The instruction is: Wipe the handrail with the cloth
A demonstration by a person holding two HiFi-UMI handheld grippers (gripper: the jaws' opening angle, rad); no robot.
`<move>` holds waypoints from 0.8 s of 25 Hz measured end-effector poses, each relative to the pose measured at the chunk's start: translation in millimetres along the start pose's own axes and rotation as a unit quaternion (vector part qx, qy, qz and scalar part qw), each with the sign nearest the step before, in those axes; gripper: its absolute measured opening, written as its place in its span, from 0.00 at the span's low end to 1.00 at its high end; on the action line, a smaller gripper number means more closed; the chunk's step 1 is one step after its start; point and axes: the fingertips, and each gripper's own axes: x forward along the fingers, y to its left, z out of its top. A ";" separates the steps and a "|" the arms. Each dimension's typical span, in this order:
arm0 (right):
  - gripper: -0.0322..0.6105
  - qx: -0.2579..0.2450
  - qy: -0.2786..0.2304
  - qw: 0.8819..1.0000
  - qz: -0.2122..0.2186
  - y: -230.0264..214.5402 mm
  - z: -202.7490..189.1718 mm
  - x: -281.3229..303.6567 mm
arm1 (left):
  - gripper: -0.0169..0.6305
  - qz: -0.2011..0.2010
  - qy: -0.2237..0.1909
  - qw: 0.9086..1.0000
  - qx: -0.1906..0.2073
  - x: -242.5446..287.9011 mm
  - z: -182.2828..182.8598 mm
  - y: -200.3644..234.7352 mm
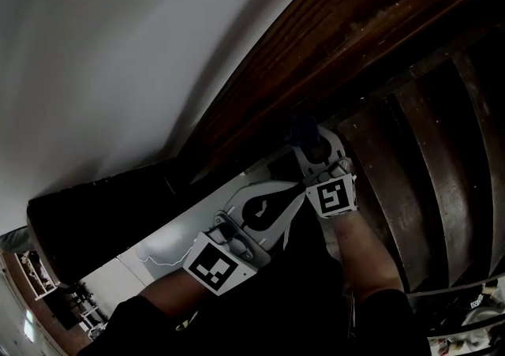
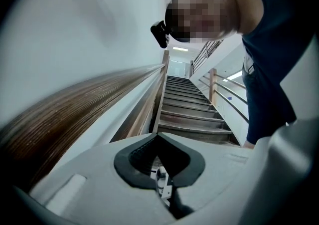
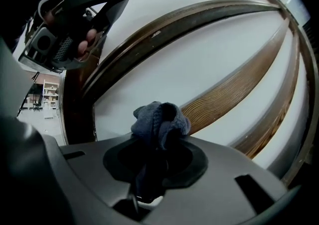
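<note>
Blue cloth [image 3: 160,119] between right gripper [image 3: 158,141] jaws, near wooden handrail [image 3: 234,89]

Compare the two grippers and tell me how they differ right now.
The right gripper is shut on the blue cloth; the left gripper is shut on nothing. In the head view the right gripper is up by the dark wooden handrail, while the left gripper sits lower, away from it. Both carry a marker cube.

The left gripper [image 2: 158,138] and right gripper [image 1: 317,149] are showing grey shells, black pads [image 2: 130,166] and black-and-white marker cubes [image 1: 213,265]; the person is wearing a navy top [image 2: 271,44].
</note>
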 end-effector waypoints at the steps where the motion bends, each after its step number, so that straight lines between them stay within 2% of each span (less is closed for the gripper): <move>1: 0.20 -0.006 0.002 1.000 -0.002 -6.7 2.2 -2.3 | 0.03 -0.004 -0.003 1.000 0.000 3.3 2.5 -1.7; 9: 0.20 -0.046 -0.008 0.997 -0.056 -95.2 42.9 -31.5 | 0.03 -0.046 -0.026 0.999 0.008 38.6 36.9 -20.3; 14: 0.20 -0.056 -0.016 0.993 -0.102 -158.4 74.1 -53.8 | 0.03 -0.069 -0.032 0.997 0.016 63.1 62.5 -30.5; 20: 0.20 -0.078 -0.013 0.987 -0.139 -223.9 108.4 -75.7 | 0.03 -0.099 -0.046 0.993 0.034 92.0 98.2 -48.0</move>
